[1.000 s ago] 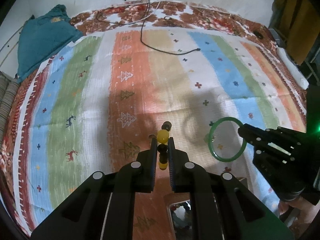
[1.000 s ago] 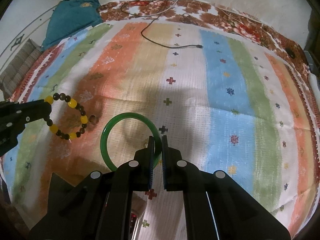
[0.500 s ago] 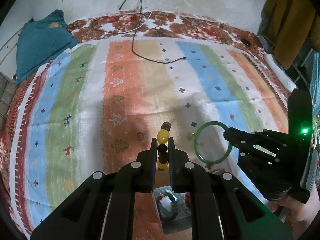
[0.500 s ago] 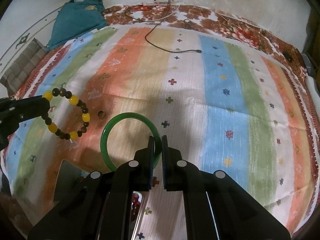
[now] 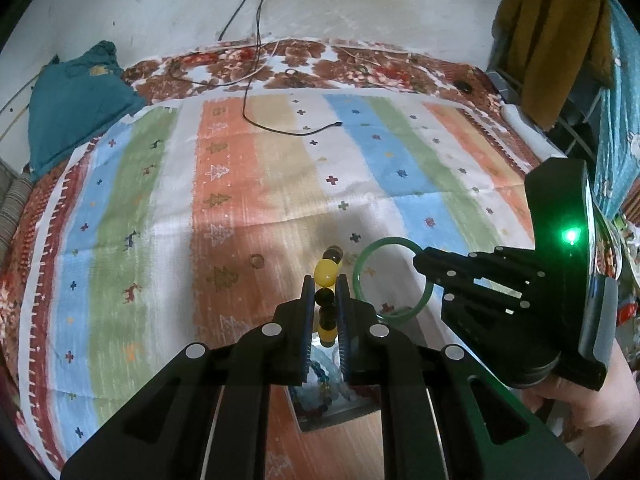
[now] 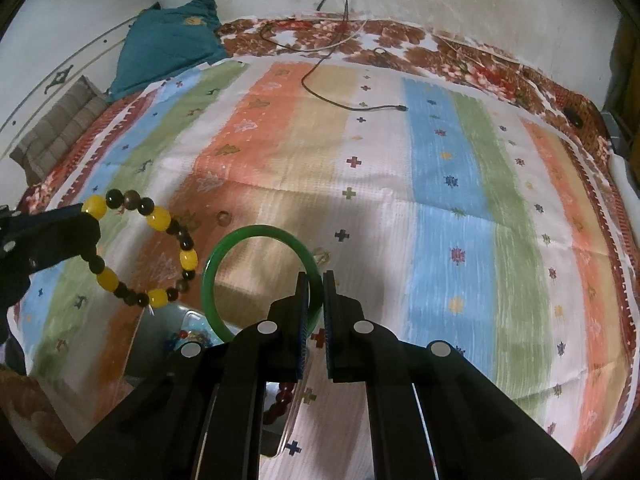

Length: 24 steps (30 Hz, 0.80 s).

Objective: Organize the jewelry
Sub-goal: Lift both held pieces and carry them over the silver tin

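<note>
Bed: striped blanket (image 6: 440, 184) over floral sheet (image 5: 360, 68); teal pillow (image 5: 76, 108) by white wall (image 5: 360, 8); left tool (image 5: 325, 300) clamps beaded bracelet (image 6: 160, 256); right tool (image 6: 316, 292) clamps green bangle (image 6: 256, 240); both held above blanket.

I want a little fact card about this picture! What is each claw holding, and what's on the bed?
left gripper: shut on the bead bracelet, yellow and dark beads
right gripper: shut on the green bangle
both pieces: held up above the striped blanket
box: open below the grippers, more beads inside
on the blanket: a black cable, and a small ring
far corner: a teal cloth
</note>
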{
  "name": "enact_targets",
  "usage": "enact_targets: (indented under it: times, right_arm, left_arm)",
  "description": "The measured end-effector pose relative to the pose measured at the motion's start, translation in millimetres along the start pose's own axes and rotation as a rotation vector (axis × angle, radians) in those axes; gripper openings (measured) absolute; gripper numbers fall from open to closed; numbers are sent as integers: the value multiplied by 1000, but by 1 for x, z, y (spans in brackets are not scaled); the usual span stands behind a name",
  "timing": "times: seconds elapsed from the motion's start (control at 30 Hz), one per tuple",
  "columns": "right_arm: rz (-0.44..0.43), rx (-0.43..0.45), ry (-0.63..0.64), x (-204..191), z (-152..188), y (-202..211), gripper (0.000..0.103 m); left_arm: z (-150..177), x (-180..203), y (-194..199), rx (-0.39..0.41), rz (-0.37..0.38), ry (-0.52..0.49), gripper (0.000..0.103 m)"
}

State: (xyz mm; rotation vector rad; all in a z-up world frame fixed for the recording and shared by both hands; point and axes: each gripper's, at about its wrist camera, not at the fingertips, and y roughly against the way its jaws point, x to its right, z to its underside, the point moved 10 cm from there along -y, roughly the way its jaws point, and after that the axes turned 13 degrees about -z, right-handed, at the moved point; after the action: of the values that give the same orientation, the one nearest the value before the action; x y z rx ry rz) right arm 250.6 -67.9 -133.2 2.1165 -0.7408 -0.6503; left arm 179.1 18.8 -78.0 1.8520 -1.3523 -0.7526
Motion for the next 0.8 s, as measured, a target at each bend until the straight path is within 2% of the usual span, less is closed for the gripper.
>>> enact_targets:
  times: [0.33, 0.8]
  right_arm:
    - [-12, 16, 15, -10, 13, 14, 8]
    - [-24, 28, 35, -21, 31, 30, 8]
  left_arm:
    - [16, 0, 15, 28, -15, -17, 10]
    - [35, 1, 28, 39, 2, -6, 10]
